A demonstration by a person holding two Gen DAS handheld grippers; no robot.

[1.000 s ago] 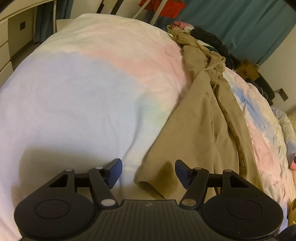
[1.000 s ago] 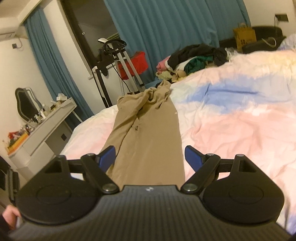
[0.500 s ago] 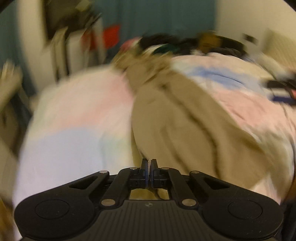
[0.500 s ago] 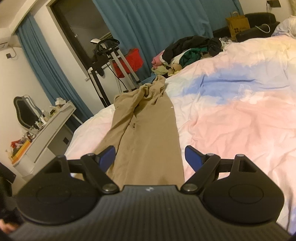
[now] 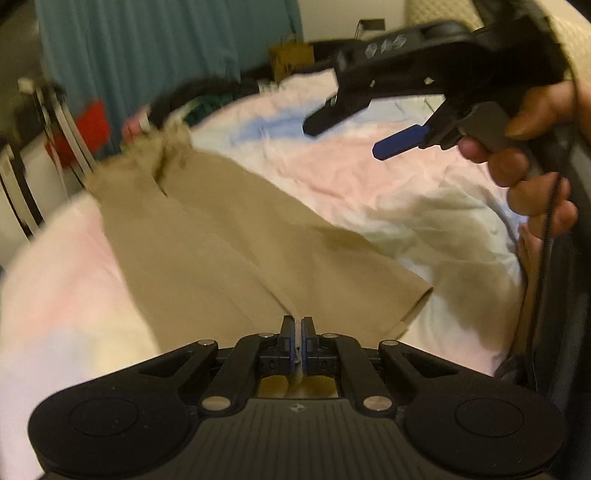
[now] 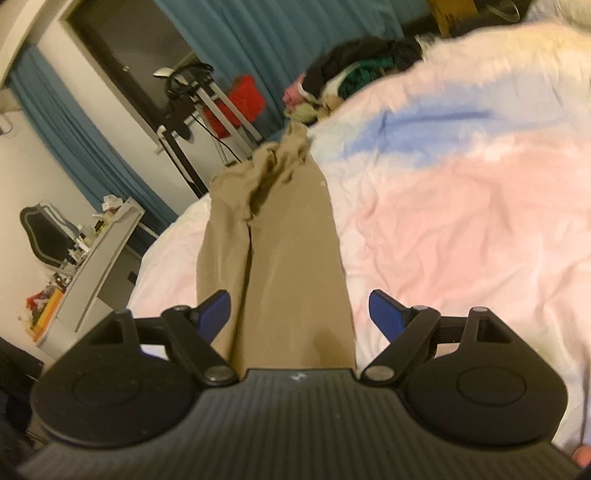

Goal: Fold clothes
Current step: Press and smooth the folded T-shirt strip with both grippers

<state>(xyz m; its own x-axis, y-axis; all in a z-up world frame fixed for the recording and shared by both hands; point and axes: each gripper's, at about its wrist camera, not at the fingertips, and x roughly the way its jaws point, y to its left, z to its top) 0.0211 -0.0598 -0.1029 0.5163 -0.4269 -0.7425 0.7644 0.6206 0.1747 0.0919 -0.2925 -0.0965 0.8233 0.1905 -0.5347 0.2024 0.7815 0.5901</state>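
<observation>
- My left claw (image 5: 296, 334) is pinched tight on the hem of the khaki trousers (image 5: 236, 258), lying lengthwise on the bed (image 5: 388, 184).
- My right claw (image 6: 297, 310) gapes wide, holding nothing, over the other hem.
- Judgement: pinch matching hem corner; keep legs aligned, taut.

Blue curtains (image 6: 236, 33), a white dresser (image 6: 99, 258), pastel bedding (image 6: 461, 221).

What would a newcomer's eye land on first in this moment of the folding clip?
Most striking are the tan trousers stretched lengthwise along the pastel pink-and-blue duvet. The left gripper is shut on their near hem, while the right gripper hangs open above the cloth, a hand squeezing its handle at the upper right of the left view. Beyond, a heap of dark clothes sits at the bed's far end before teal curtains.
</observation>
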